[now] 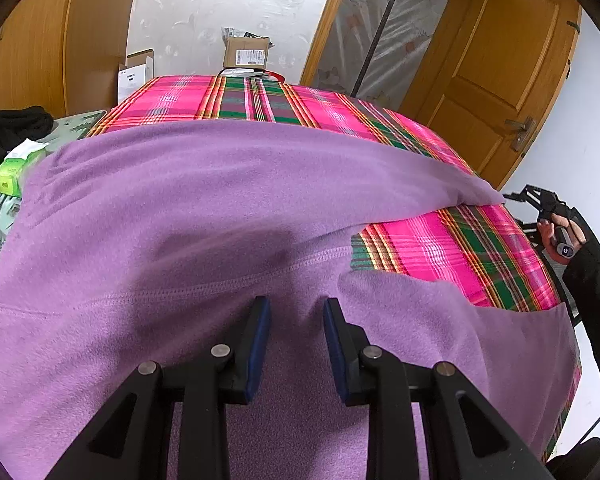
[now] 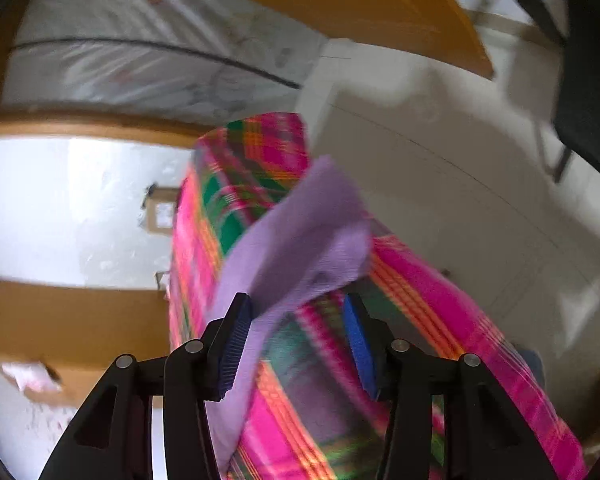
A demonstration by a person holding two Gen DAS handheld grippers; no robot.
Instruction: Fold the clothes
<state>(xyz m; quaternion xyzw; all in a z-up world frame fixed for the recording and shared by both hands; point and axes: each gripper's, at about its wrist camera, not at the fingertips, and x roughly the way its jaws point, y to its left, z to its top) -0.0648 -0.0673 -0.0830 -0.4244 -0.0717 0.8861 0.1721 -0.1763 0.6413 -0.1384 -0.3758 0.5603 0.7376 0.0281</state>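
A purple fleece garment (image 1: 204, 208) lies spread over a table covered with a pink and green plaid cloth (image 1: 440, 248). My left gripper (image 1: 296, 312) hovers open just above the garment near a stitched seam, with nothing pinched between its blue pads. One sleeve stretches out to the table's right edge. There a person's hand (image 1: 548, 228) holds my right gripper (image 1: 528, 196). In the blurred right wrist view, the right gripper (image 2: 298, 308) stands open. The purple sleeve end (image 2: 300, 232) lies loose on the plaid cloth (image 2: 412, 292), draping past the left finger without being clamped.
A cardboard box (image 1: 246, 54) stands at the table's far end, with a white box (image 1: 136, 74) behind it on the left. A green tissue pack (image 1: 14, 168) and a black garment (image 1: 12, 128) lie at the left. A wooden door (image 1: 500, 72) is at the right.
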